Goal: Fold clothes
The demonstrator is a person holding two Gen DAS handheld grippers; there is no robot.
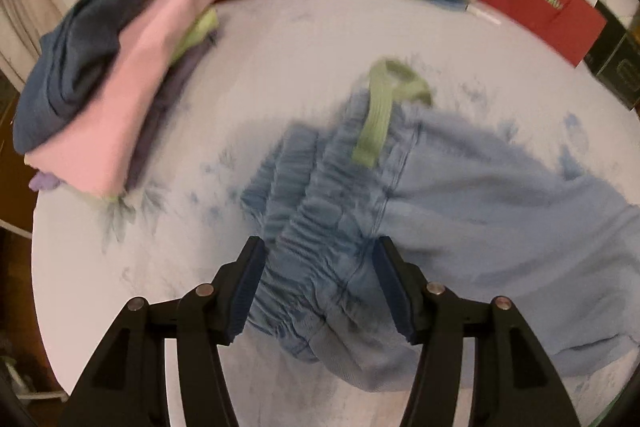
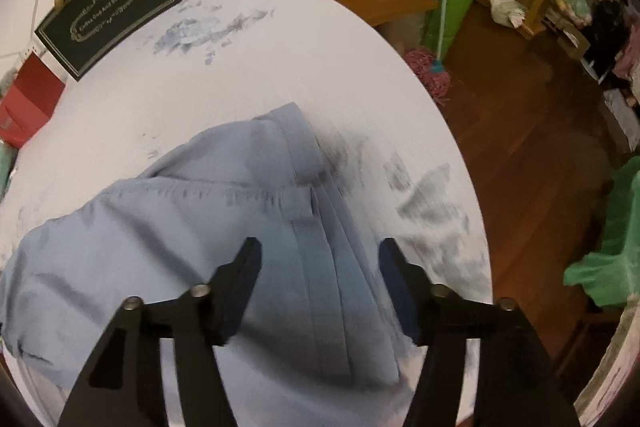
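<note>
The blue shorts (image 1: pixel 460 195) lie spread on the white worktop (image 1: pixel 280 47). The left tool (image 1: pixel 320 251) straddles the gathered waistband (image 1: pixel 312 251), fingers apart. The right tool (image 2: pixel 320 251) hangs over the folded leg hem (image 2: pixel 320 227), fingers apart, not clamped. A folded stack (image 1: pixel 120 99) sits far left.

The black box (image 2: pixel 106 5) carries gold lettering in an ornate frame, seemingly "Coffee Cup And Saucer". The red bag (image 1: pixel 540 13) bears blurred gold lettering, unreadable.
</note>
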